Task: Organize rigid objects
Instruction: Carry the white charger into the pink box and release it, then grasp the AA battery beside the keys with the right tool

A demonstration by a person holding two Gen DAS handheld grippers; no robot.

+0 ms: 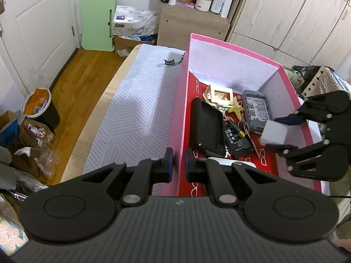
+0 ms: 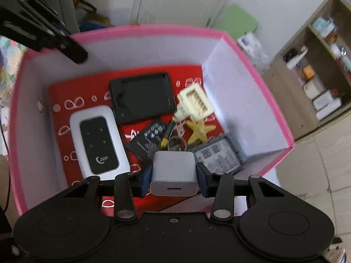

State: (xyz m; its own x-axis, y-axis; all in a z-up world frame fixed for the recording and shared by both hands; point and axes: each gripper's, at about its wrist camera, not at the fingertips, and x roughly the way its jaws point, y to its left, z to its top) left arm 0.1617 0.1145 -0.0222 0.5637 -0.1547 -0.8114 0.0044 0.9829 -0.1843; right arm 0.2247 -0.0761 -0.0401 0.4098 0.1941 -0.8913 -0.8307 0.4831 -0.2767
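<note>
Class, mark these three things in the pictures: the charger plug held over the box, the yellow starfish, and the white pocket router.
charger plug [image 2: 174,175]: right wrist view, its grey top face.
yellow starfish [image 2: 199,131]: right wrist view, its centre.
white pocket router [image 2: 98,142]: right wrist view, its black front panel.

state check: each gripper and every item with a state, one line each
left gripper: shut on the pink box wall
pink box: open, no lid, partly filled
right gripper: shut on the USB charger, above the box
USB charger: held, port facing the camera
pocket router: lying flat, face up
black tray: empty, open side up
AA battery: loose, lying on the flat black battery
</note>
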